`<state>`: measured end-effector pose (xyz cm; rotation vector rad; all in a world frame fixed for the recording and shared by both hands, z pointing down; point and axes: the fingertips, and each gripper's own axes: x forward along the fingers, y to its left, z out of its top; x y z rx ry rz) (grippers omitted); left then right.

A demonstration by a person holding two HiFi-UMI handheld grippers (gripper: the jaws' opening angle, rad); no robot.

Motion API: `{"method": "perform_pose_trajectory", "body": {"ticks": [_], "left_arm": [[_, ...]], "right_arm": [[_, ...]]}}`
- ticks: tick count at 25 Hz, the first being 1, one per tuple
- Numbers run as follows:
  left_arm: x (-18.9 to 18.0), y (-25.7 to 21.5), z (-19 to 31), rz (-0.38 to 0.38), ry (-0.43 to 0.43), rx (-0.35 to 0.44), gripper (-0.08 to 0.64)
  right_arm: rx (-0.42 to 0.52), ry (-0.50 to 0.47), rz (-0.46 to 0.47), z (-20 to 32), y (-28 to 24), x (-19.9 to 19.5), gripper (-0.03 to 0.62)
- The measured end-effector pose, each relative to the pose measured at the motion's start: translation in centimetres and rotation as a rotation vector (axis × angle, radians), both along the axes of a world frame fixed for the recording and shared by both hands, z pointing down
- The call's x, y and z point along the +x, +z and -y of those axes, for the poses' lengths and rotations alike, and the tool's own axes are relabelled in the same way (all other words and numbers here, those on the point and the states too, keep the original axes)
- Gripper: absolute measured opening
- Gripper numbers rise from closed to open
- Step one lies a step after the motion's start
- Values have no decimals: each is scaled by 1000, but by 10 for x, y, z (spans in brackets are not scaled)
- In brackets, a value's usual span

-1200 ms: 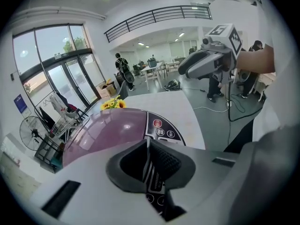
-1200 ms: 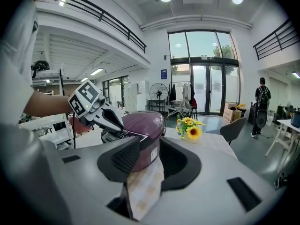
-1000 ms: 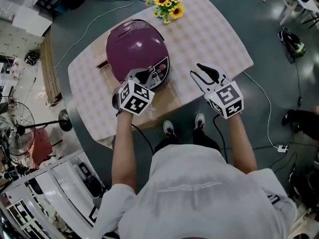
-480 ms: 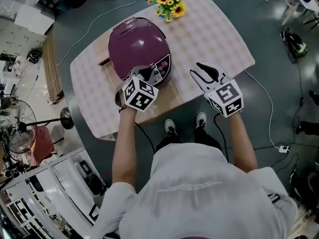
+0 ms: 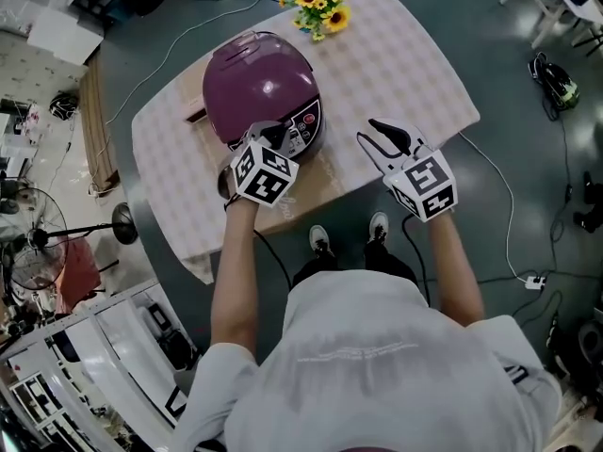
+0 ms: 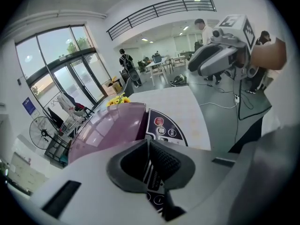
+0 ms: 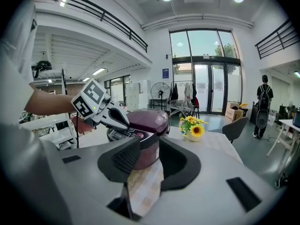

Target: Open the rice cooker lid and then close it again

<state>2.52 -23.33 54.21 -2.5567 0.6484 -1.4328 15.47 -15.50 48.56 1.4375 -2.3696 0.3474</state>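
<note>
A purple rice cooker (image 5: 262,85) stands on the checked table (image 5: 405,64) with its lid (image 6: 105,128) down. My left gripper (image 5: 270,136) is shut with nothing between its jaws. Its tips sit at the cooker's front, right over the dark control panel (image 6: 167,128); whether they touch it I cannot tell. My right gripper (image 5: 373,134) hovers over the table to the cooker's right, apart from it, jaws open and empty. In the right gripper view the cooker (image 7: 147,123) lies ahead beyond the parted jaws, with the left gripper (image 7: 112,116) on its near side.
A small bunch of yellow sunflowers (image 5: 320,9) stands at the table's far edge behind the cooker. A brown board (image 5: 316,182) lies under the cooker near the front edge. Cables cross the floor (image 5: 513,215); a fan stand (image 5: 118,224) is left of the table.
</note>
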Motion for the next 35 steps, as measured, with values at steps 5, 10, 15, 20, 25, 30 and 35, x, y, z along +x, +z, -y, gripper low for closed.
{"method": "perform_pose_trajectory", "body": {"ticks": [5, 10, 15, 20, 25, 30, 35], "left_arm": [[0, -1, 1, 5, 8, 54, 31], [-1, 2, 1, -30, -21, 72, 32], [0, 2, 5, -43, -8, 32, 63], [-4, -13, 1, -172, -19, 12, 109], [-31, -76, 13, -487, -176, 72, 107], [-80, -161, 25, -757, -330, 209, 109], [-119, -225, 13, -790, -380, 376, 124]], "right_arm": [[20, 3, -6, -2, -8, 4, 141], [61, 4, -18, 1, -24, 10, 142], [124, -7, -35, 16, -49, 14, 143], [182, -18, -48, 25, -75, 14, 143], [251, -29, -43, 37, -108, 13, 143], [313, -45, -31, 49, -139, 12, 143], [387, -77, 9, 49, -179, 5, 140]]}}
